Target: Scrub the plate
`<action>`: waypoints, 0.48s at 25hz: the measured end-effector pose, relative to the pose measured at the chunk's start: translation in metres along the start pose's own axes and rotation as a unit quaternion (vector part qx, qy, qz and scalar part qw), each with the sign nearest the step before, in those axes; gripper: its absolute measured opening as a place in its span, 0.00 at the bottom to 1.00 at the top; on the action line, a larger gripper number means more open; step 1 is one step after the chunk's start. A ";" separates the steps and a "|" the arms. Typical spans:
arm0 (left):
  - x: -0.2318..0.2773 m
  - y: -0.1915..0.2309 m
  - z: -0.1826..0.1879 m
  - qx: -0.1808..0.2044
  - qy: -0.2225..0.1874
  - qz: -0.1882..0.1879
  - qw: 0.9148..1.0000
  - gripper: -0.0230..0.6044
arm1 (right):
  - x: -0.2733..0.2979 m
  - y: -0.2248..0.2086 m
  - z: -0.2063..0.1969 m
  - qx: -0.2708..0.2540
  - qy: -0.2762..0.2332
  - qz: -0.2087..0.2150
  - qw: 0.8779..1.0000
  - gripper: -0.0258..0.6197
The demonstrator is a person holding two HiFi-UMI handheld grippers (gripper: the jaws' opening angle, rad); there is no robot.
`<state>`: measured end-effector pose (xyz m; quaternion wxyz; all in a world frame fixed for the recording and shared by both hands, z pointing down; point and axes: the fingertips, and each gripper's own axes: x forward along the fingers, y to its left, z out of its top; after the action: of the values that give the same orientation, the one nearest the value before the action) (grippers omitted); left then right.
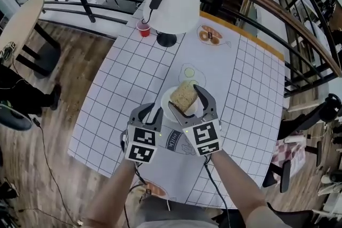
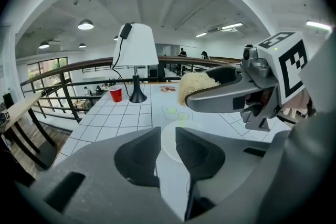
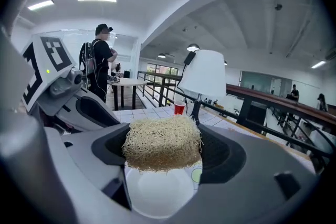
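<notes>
- Right gripper (image 3: 165, 155): clamped across a straw-coloured scrub pad (image 3: 163, 141), which is squeezed between the two jaws with its longer side spanning the gap.
- Plate (image 3: 157, 194): seen directly below the pad as a white, round disc lying flat on the bench (image 1: 133, 72). Being round, it has no long axis to be lined up.
- Pad to plate: in the left gripper view the pad appears lifted clear of the plate, though contact cannot be ruled out. A short, straight descent is judged to be what the scrub needs.
- Left gripper (image 2: 167, 136): the jaws are set only slightly apart and nothing is held between them. The plate's near-left rim is seen through the gap, just beyond the tips.
- The right gripper is judged nearer the plate, being over its centre. The left one sits beside the rim, placed to steady it.
</notes>
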<state>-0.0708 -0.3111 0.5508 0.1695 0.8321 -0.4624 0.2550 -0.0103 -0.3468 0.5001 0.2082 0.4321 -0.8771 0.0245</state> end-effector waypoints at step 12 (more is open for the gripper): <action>0.055 0.004 -0.047 -0.011 0.047 -0.038 0.998 0.18 | 0.053 0.002 -0.078 0.020 0.051 0.027 0.998 0.62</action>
<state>-0.0625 -0.3268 0.6216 0.2097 0.8343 -0.4244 0.2825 -0.0133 -0.3676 0.5922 0.2435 0.4107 -0.8758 0.0701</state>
